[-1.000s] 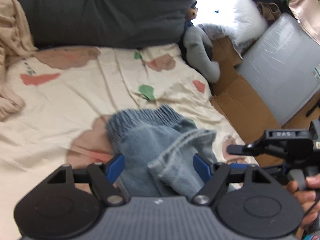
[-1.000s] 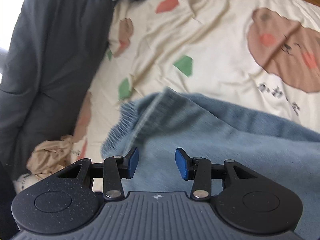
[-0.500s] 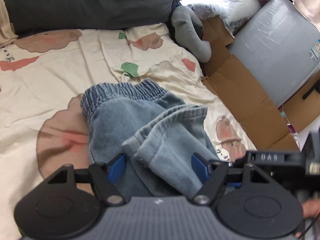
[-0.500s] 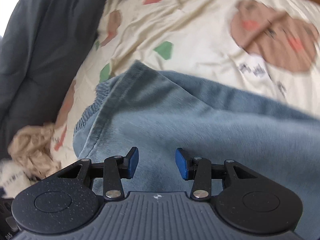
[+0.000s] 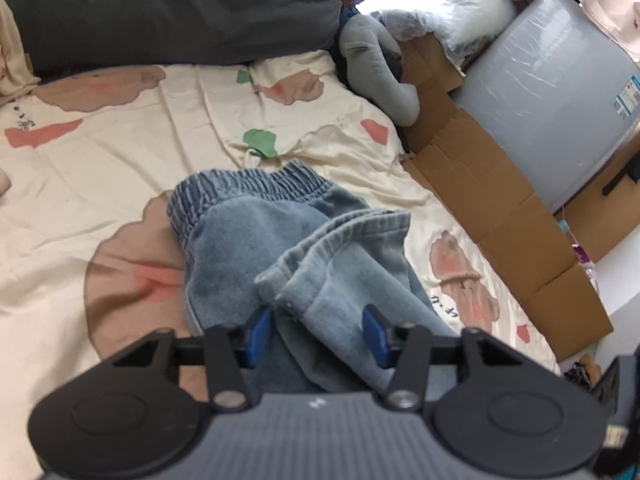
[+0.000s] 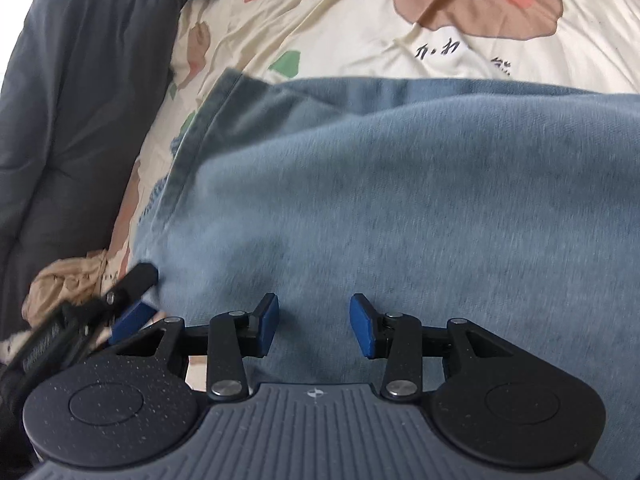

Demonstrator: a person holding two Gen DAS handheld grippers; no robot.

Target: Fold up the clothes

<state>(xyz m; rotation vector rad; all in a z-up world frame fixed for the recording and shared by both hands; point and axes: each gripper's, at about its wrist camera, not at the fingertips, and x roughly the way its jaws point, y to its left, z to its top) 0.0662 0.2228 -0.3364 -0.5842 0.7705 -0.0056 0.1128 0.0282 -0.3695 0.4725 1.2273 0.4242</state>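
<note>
Two grippers: both over one pair of jeans [image 5: 288, 248].
Left gripper [image 5: 316, 332]: jaws closing, a folded denim leg hem between the blue pads; contact not yet firm.
Right gripper [image 6: 314, 326]: jaws apart, just above flat denim, gripping nothing.
Jeans location: on the bear-print bedsheet [image 5: 100, 152], elastic waistband [image 5: 248, 184] toward the dark pillow [image 5: 168, 4].
Handling, judged: soft, limp, moderately heavy, not slippery; likely to sag.
Hold point, judged: stitched hem or waistband edge, both layers.

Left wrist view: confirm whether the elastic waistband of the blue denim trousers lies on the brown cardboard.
No. The elastic waistband lies on the cream bear-print bedsheet; the brown cardboard is apart, right of the bed.
</note>
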